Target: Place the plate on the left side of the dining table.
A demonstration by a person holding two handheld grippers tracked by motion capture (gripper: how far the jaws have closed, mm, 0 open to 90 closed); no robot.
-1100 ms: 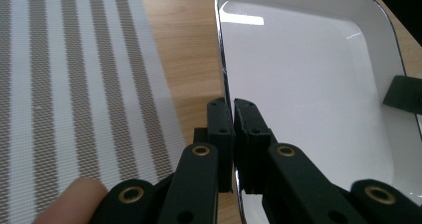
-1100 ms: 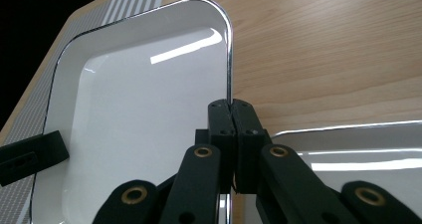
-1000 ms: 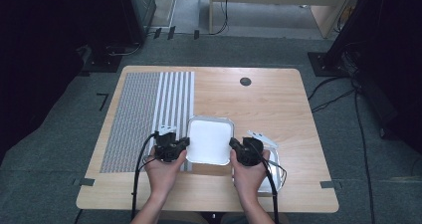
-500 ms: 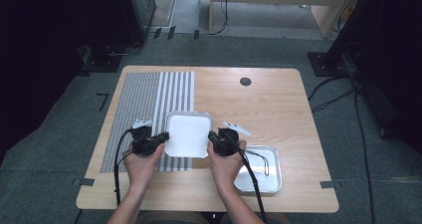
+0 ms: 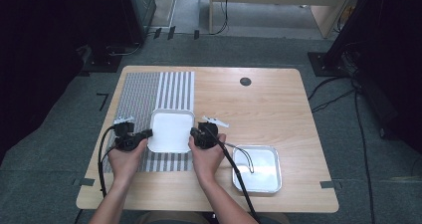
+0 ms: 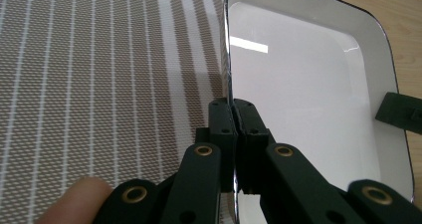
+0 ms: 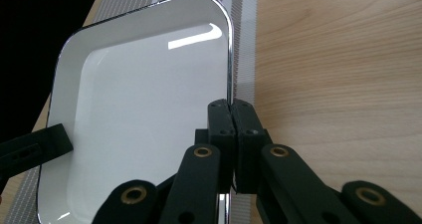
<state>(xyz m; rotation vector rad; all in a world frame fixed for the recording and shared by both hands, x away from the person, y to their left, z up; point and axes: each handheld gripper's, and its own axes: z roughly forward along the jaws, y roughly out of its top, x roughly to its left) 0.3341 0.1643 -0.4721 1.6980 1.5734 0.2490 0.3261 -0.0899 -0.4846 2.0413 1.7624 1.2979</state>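
White tray [image 5: 171, 130] carried left onto striped mat [image 5: 149, 92]; left gripper [image 5: 141, 136] and right gripper [image 5: 195, 137] both clamped on its rims; likely set-down next.

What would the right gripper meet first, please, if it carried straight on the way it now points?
Probably the left gripper: the right gripper, clamped on the white tray's rim, points across the tray toward it.

Wooden table [image 5: 278, 104]: surface bare and light-grained at right. Striped mat [image 5: 149, 87]: lies flat on the table's left part, fine weave at its left, broad stripes at its right. Round black insert [image 5: 245, 81]: set in the tabletop near the far edge. Grey carpeted floor [image 5: 59, 134]: black cables [image 5: 343, 92] trail right of the table.
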